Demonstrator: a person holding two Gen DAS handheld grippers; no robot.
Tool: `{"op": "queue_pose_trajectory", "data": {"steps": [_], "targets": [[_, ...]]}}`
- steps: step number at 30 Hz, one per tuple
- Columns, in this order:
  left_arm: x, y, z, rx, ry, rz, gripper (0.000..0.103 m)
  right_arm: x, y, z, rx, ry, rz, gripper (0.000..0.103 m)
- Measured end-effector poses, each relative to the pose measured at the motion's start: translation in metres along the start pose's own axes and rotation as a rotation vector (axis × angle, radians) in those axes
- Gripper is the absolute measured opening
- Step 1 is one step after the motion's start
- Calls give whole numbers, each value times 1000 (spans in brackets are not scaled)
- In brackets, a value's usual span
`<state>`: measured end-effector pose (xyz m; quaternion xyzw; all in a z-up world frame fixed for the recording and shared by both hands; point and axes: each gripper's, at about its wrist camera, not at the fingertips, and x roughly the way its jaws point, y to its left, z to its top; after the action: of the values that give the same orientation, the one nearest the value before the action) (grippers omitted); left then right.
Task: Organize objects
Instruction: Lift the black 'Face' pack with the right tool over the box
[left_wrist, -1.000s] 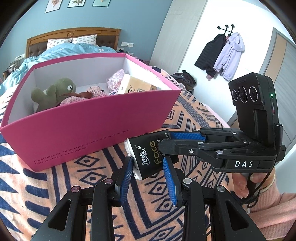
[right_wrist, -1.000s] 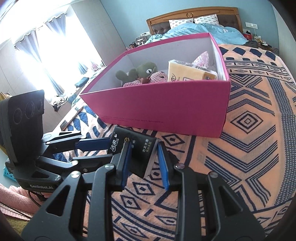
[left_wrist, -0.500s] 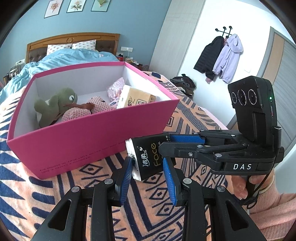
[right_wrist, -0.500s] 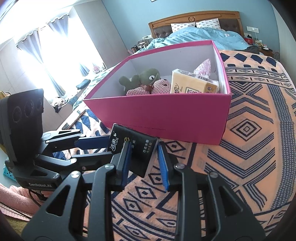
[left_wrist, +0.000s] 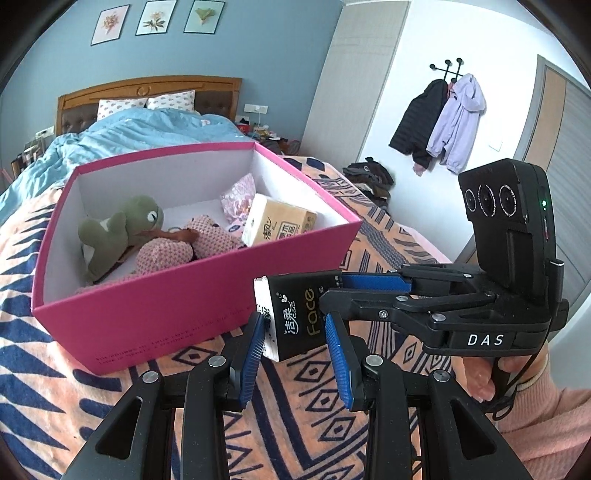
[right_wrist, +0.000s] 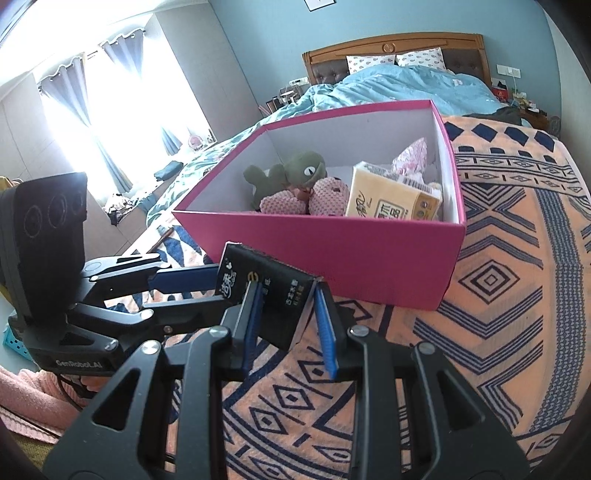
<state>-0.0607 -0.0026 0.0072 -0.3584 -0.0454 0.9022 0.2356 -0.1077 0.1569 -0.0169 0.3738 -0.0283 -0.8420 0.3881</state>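
Observation:
A black tissue pack (left_wrist: 295, 317) with white and gold lettering hangs just above the patterned bedspread, in front of the pink box's near wall. My left gripper (left_wrist: 295, 326) is shut on its near end, blue pads on both sides. From the right, my right gripper (left_wrist: 341, 290) is shut on the other end. In the right wrist view the same pack (right_wrist: 275, 291) sits between the right gripper (right_wrist: 286, 299) pads, and the left gripper (right_wrist: 216, 291) clamps it from the left. The open pink box (left_wrist: 177, 314) holds a green plush (left_wrist: 114, 229), a pink plush (left_wrist: 173, 247) and a yellow tissue pack (left_wrist: 280, 225).
The box (right_wrist: 343, 254) stands on an orange and navy bedspread (right_wrist: 498, 288) with open cloth to its right. A blue duvet (left_wrist: 147, 129) and headboard lie behind. Coats (left_wrist: 443, 118) hang on the wall. A hand in a pink sleeve (left_wrist: 535, 406) holds the right gripper.
Both grippers, still shut on the black pack, have come up a little against the box. More of the box's inside shows now.

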Motion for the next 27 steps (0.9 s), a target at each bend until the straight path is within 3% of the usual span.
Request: {"op": "queue_pose_trajectory", "data": {"steps": [27], "targets": [[-4, 5, 21, 11, -44, 12, 35, -6, 4, 22, -42, -49, -4, 32]]}}
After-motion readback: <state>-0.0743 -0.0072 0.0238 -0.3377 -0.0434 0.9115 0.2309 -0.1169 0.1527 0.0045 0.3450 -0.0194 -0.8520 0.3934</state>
